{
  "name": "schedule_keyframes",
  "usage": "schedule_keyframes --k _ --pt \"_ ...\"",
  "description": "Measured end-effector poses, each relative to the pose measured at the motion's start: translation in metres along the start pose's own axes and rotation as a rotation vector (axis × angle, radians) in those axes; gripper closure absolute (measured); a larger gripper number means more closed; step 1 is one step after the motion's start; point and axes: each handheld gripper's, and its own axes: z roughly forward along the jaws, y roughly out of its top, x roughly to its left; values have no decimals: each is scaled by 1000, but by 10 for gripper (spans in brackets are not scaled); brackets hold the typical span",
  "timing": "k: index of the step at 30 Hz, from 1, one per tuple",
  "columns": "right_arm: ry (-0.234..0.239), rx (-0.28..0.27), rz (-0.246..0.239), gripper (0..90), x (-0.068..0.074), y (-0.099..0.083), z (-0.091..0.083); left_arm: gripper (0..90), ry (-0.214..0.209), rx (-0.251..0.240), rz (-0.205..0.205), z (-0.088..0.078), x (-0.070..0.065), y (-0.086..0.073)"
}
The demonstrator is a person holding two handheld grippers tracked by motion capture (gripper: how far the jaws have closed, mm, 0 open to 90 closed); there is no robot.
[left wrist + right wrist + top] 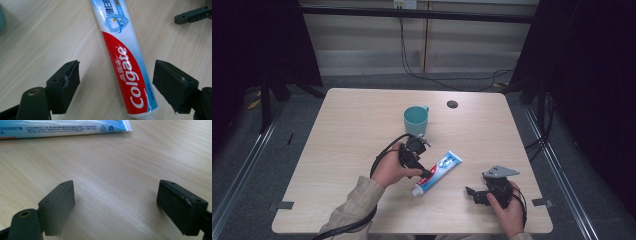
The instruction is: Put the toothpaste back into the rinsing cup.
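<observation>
The red, white and blue toothpaste tube (pixel 125 67) is lying flat on the light wooden bench (pixel 342 150), near a teal cup (pixel 415 120). The left gripper (pixel 116 82) is sitting wide open around the tube, not squeezing it. The right gripper (pixel 116 205) is resting open nearby, holding nothing.

The left tongs (pixel 116 85) stand wide apart, their 2 black jaws either side of a Colgate toothpaste tube (pixel 125 65) without touching it. The tube lies flat on the pale wooden desk (pixel 37 32), running from the top of the frame down to the bottom, red lower part between the jaws. A dark tip of the other tongs (pixel 192 15) shows at the top right corner
</observation>
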Motion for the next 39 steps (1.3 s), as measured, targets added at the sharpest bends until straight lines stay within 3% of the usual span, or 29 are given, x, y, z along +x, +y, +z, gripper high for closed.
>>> schedule_keyframes --k 20,27,34,39 --pt "0 0 0 145 0 0 0 271 -19 27 -14 31 -10 23" --pt "0 2 1 145 0 0 0 289 -9 45 -6 40 -11 24" --pt "1 2 2 144 0 0 0 370 20 67 17 47 -13 23" --pt "1 0 -3 144 0 0 0 402 11 80 -4 50 -12 22"
